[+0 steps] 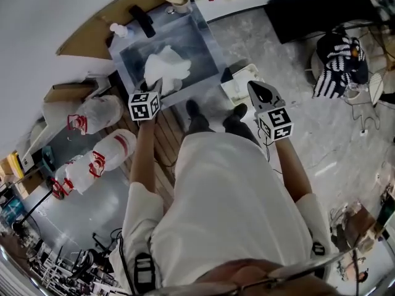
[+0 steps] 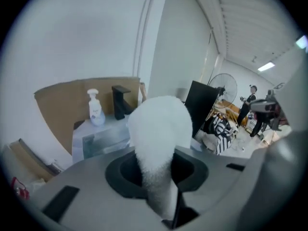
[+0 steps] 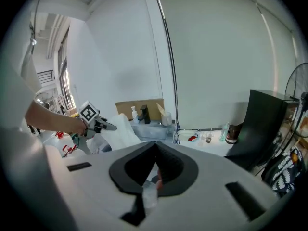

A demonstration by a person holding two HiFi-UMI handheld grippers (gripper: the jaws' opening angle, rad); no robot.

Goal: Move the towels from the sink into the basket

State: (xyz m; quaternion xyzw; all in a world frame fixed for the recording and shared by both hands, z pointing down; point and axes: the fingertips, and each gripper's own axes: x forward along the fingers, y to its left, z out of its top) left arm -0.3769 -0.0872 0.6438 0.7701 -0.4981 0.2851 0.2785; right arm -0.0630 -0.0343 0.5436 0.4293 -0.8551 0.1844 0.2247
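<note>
A plain white wall [image 1: 55, 17] and a sheet of brown cardboard [image 2: 62, 109] back the work area, where grey mottled floor [image 1: 333, 128] meets wooden slats [image 1: 163, 134]. 2 white plastic bags [image 1: 99, 113] with red print lie to one side. Beyond stand a black cabinet [image 2: 202, 105] and a pedestal fan [image 2: 226, 88] under ceiling strip lights [image 2: 266, 66]; a large pale window panel [image 3: 226, 57] adjoins the wall.

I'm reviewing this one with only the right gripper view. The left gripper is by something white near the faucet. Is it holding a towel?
Observer: Yes. The left gripper view shows the left gripper shut on a white towel.
Operator: Is it over the sink?
Observer: In the head view the towel hangs in front of the sink, seen from above.
Operator: Any more towels in there?
Observer: None shows in the head view, though the held towel hides part of the sink.
</note>
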